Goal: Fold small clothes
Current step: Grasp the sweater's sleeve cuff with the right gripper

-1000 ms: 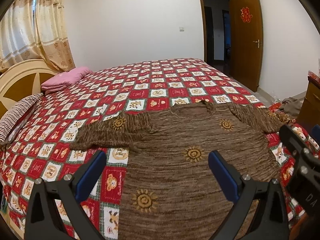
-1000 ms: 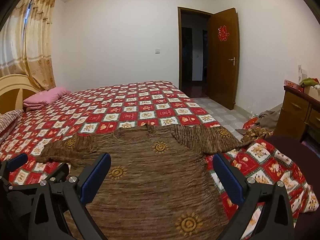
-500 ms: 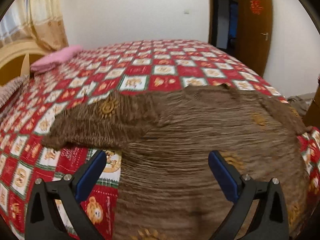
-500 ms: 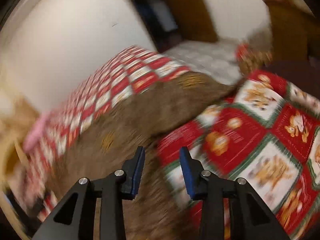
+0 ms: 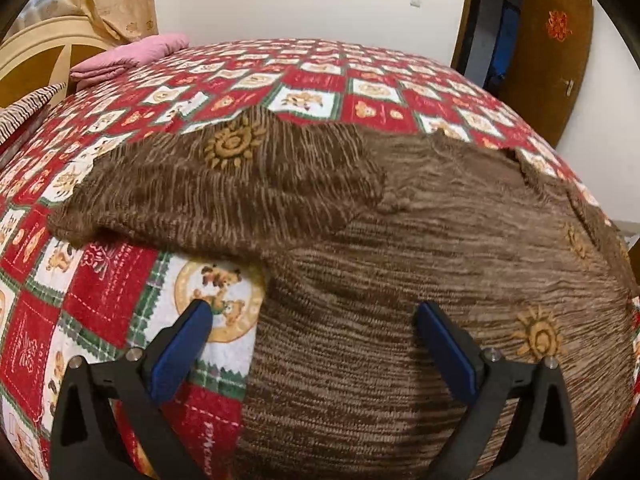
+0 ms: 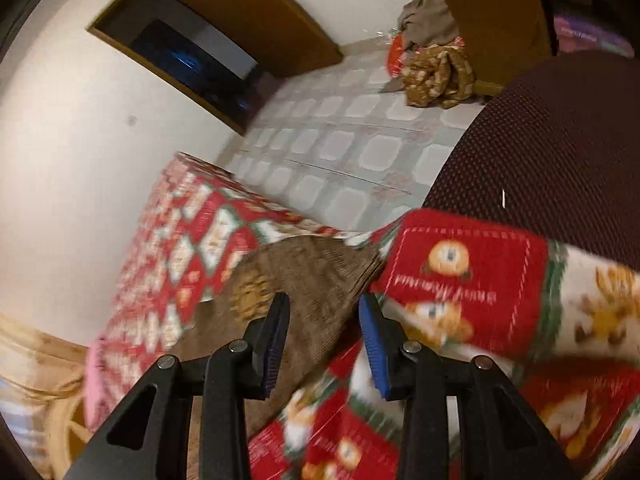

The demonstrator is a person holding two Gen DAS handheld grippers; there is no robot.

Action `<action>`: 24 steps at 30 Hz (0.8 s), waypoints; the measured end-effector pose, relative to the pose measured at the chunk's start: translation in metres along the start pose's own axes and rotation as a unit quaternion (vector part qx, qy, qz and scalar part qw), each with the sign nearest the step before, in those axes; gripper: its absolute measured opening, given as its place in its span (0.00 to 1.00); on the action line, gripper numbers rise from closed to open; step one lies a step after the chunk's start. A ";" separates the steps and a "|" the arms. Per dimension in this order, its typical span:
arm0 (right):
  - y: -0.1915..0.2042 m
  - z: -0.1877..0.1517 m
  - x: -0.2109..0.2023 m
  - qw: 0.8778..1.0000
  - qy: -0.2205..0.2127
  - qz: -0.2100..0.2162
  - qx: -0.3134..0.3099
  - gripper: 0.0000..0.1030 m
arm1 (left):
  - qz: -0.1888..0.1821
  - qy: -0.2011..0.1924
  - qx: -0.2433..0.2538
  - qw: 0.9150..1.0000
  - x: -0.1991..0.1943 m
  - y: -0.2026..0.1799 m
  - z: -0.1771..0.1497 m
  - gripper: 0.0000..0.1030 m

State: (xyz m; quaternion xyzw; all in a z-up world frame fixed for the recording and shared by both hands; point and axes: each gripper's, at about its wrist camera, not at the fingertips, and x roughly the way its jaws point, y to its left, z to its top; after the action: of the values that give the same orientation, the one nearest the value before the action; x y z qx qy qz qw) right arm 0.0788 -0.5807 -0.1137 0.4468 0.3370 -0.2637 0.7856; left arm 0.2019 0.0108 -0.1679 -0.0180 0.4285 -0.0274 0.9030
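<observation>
A brown knitted sweater (image 5: 440,240) with orange sun motifs lies spread flat on the bed's red and white quilt (image 5: 100,300). Its left sleeve (image 5: 224,192) lies out to the side with a loose fold. My left gripper (image 5: 312,314) hovers low over the sweater's left side edge below that sleeve, open wide and holding nothing. In the blurred, rolled right wrist view, the right sleeve (image 6: 304,276) ends near the bed's edge. My right gripper (image 6: 324,302) hangs just above that sleeve end, its jaws narrowed to a small gap with no cloth pinched between them.
A folded pink blanket (image 5: 128,54) and a striped pillow (image 5: 24,108) lie by the headboard (image 5: 36,60). An open door (image 5: 548,60) stands beyond the bed. On the tiled floor (image 6: 360,140) a heap of clothes (image 6: 436,68) lies by a wooden cabinet (image 6: 480,0). A dark mesh surface (image 6: 540,140) borders the bed.
Both grippers came down toward the bed. The left moved in close over the sweater's left side. The right swung out to the right sleeve, rolled over, and its jaws narrowed from wide open.
</observation>
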 end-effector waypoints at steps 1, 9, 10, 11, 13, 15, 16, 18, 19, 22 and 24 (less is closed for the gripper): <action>-0.003 0.006 0.005 1.000 0.003 -0.002 -0.002 0.37 | 0.001 -0.001 0.001 1.000 -0.001 -0.001 0.000 1.00; 0.013 0.015 0.027 0.995 0.016 -0.096 -0.018 0.37 | 0.001 -0.006 0.001 1.000 -0.002 0.000 -0.002 1.00; 0.016 0.013 0.028 0.994 0.018 -0.108 -0.025 0.37 | 0.000 -0.007 0.000 1.000 0.001 0.001 0.000 1.00; 0.020 0.013 0.031 0.992 0.022 -0.122 -0.033 0.37 | 0.000 -0.007 0.001 1.000 0.000 0.001 0.000 1.00; 0.027 0.013 0.037 0.986 0.032 -0.153 -0.060 0.35 | 0.000 -0.007 0.000 1.000 0.000 0.001 0.000 1.00; 0.030 0.013 0.042 0.978 0.038 -0.188 -0.085 0.17 | -0.001 -0.007 0.000 1.000 0.000 0.000 -0.001 1.00; 0.028 0.012 0.043 0.976 0.037 -0.196 -0.091 0.11 | -0.002 -0.008 -0.001 1.000 0.002 0.003 0.001 1.00; 0.022 0.013 0.041 0.979 0.034 -0.177 -0.091 0.07 | -0.002 -0.008 -0.001 1.000 0.002 0.001 0.001 1.00; 0.017 0.014 0.038 0.983 0.031 -0.158 -0.086 0.07 | -0.002 -0.008 -0.001 1.000 0.003 0.000 0.002 1.00; 0.012 0.013 0.025 0.992 0.011 -0.105 -0.071 0.06 | -0.002 -0.008 -0.002 1.000 0.001 0.001 0.000 1.00; 0.021 0.011 0.004 0.995 -0.025 -0.060 -0.081 0.05 | -0.005 -0.008 -0.003 1.000 0.001 0.001 0.000 1.00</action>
State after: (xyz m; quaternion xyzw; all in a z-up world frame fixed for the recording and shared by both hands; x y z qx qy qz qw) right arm 0.1001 -0.5809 -0.1015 0.3538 0.3638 -0.2928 0.8104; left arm 0.2029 0.0118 -0.1686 -0.0232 0.4213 -0.0303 0.9061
